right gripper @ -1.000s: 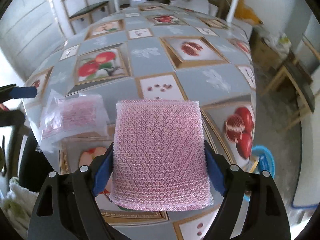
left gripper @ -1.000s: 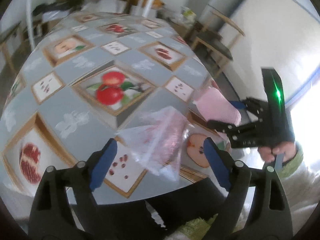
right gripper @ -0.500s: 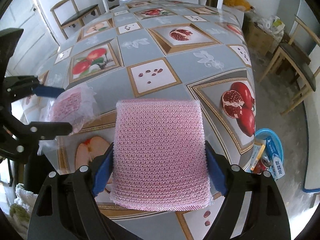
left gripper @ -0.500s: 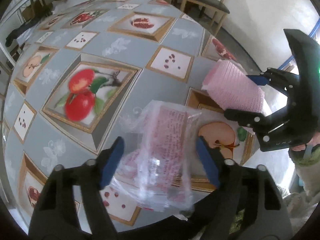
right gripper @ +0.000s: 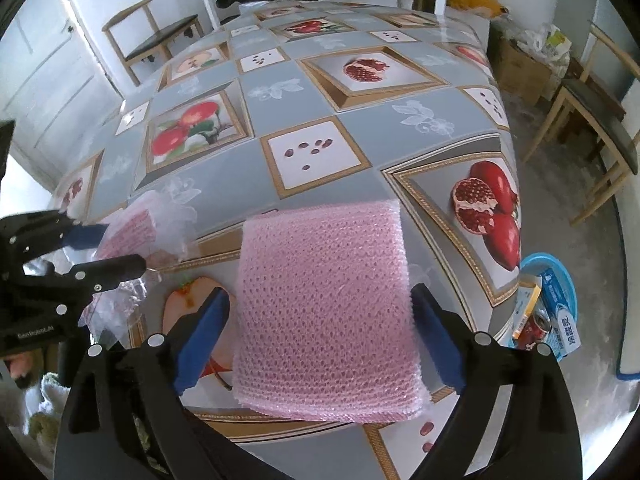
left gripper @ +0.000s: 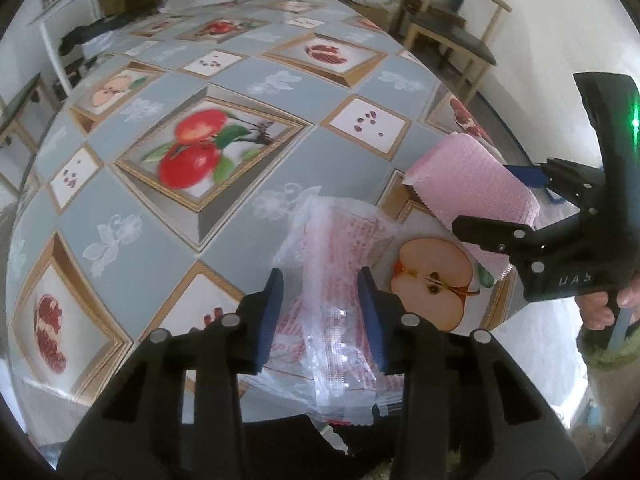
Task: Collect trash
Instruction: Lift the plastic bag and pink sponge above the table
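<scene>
A crumpled clear plastic wrapper with pink print (left gripper: pixel 332 264) lies near the front edge of the fruit-pattern table (left gripper: pixel 248 184). My left gripper (left gripper: pixel 320 312) straddles it with its jaws closing, and the blue pads press into the bunched plastic. From the right wrist the same wrapper (right gripper: pixel 148 224) shows pinched between the left gripper's fingers (right gripper: pixel 120 264). A pink foam mesh sheet (right gripper: pixel 324 304) sits between the jaws of my right gripper (right gripper: pixel 320 320), which are opening. Its left pad stands a little off the sheet's edge. The sheet (left gripper: pixel 472 184) hangs over the table's right corner.
On the floor to the right stands a blue basin (right gripper: pixel 568 280) holding cartons and a can. Wooden chairs stand beside the table (right gripper: pixel 592 120) (left gripper: pixel 452 36) and at the far left (right gripper: pixel 156 40). Boxes and bags crowd the far end. A hand (left gripper: pixel 596 312) holds the right gripper.
My left gripper came down over the plastic wrapper and its jaws narrowed onto it. The right gripper's jaws widened slightly, leaving a gap at the pink sheet's left edge.
</scene>
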`<state>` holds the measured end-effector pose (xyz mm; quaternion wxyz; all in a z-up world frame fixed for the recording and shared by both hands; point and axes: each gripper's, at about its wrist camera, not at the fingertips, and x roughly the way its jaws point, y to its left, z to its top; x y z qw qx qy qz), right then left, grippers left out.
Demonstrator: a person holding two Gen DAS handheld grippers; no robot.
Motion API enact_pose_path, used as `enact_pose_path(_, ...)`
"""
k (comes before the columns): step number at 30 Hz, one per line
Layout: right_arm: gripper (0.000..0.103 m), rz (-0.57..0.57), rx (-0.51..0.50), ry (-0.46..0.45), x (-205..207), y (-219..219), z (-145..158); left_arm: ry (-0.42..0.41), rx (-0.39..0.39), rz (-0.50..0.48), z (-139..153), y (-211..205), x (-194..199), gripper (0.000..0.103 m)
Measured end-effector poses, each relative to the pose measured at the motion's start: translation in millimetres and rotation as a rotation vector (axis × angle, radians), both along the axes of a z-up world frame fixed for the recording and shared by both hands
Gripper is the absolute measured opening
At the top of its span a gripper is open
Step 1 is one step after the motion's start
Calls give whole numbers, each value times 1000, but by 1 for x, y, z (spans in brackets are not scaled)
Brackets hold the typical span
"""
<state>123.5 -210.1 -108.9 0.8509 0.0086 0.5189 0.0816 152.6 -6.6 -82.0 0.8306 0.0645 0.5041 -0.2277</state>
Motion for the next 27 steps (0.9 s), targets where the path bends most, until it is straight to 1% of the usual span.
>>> enact_pose_path(4, 88, -20, -1, -5, 1, -1, 1, -18, -12, 39, 0, 4, -4, 33)
enact_pose_path(8, 88, -27, -44, -8, 0, 2, 0, -31, -13, 54, 2, 4, -9, 32)
enact_pose_path(11, 88, -26, -82, -25, -2, 6, 0, -49, 3, 60, 3, 3, -12, 31)
enact_pose_path(14, 88, -26, -111, -22, -2, 10, -2, -66, 19, 61, 3, 3, -14, 31)
enact_pose_path(18, 82, -26, -136, -22, -3, 13, -5, -83, 27, 67, 5, 4, -17, 31)
enact_pose_path(27, 79, -48, -152, -35, -5, 13, -3, -100, 24, 76, 6, 7, -21, 31)
